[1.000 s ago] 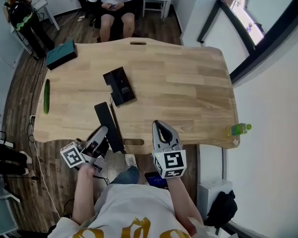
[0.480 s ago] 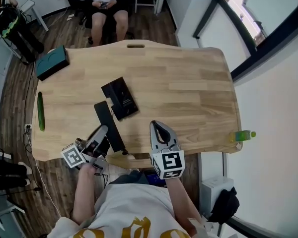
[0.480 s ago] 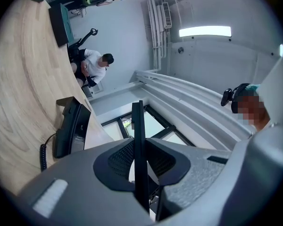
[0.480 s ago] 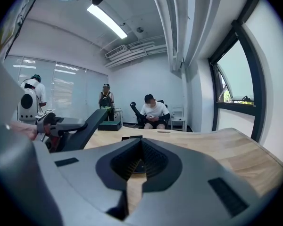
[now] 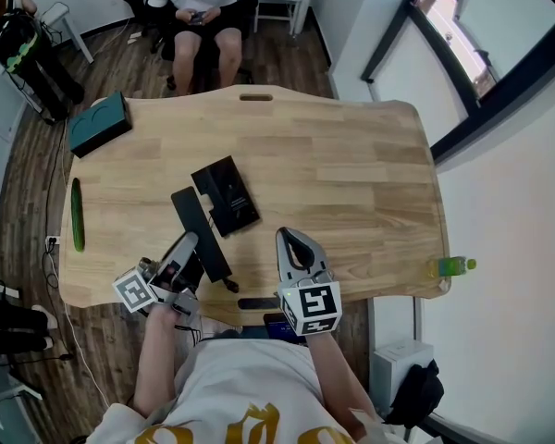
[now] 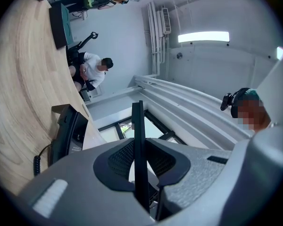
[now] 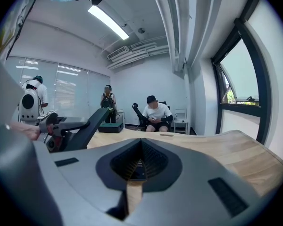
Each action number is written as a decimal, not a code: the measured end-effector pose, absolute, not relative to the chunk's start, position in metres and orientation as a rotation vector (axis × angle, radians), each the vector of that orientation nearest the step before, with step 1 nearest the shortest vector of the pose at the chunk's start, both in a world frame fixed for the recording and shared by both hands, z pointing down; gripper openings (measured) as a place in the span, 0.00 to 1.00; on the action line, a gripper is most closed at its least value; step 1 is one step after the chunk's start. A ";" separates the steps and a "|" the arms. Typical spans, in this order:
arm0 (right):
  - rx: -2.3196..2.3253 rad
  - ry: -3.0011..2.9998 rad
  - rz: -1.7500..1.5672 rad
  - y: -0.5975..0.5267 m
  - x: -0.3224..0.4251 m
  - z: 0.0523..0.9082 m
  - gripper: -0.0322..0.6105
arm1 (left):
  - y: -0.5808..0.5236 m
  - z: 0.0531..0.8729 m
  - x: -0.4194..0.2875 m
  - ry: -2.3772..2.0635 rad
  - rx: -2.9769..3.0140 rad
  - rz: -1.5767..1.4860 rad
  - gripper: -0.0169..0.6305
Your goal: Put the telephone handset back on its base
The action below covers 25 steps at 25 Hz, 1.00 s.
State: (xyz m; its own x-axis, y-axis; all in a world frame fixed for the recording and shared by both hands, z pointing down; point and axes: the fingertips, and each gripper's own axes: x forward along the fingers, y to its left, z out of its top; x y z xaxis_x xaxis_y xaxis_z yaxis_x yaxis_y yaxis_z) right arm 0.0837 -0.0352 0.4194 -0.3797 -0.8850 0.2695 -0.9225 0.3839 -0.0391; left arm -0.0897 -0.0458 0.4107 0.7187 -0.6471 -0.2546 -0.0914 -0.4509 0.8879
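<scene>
The left gripper (image 5: pixel 187 251), rolled sideways, clamped the handset (image 5: pixel 200 232) near the base (image 5: pixel 227 195). The right gripper (image 5: pixel 290 239) hovered level, jaws together and empty. Only its view showed the handset slanting upward.

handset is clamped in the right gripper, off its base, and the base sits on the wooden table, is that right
Not quite. The handset is clamped in the left gripper, not the right. The left gripper view shows it edge-on between those jaws, while the right gripper is shut on nothing. The rest holds: it is off its base, which sits on the wooden table.
</scene>
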 end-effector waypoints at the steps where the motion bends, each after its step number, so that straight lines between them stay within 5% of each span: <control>1: 1.610 -2.445 0.272 -0.039 0.083 0.420 0.06 | -0.050 0.411 -0.090 -0.567 1.957 -0.729 0.14; 25: 1.556 -2.445 0.349 -0.091 0.077 0.449 0.06 | -0.096 0.448 -0.087 -0.645 1.912 -0.709 0.14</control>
State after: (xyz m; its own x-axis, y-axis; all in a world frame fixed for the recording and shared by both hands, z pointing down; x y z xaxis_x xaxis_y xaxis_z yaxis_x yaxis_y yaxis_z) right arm 0.0775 -0.0906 0.4488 -0.4142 -0.8556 0.3104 -0.9083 0.4105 -0.0806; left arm -0.0872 -0.0960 0.4476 0.6911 -0.6943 -0.2010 -0.1356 -0.3977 0.9074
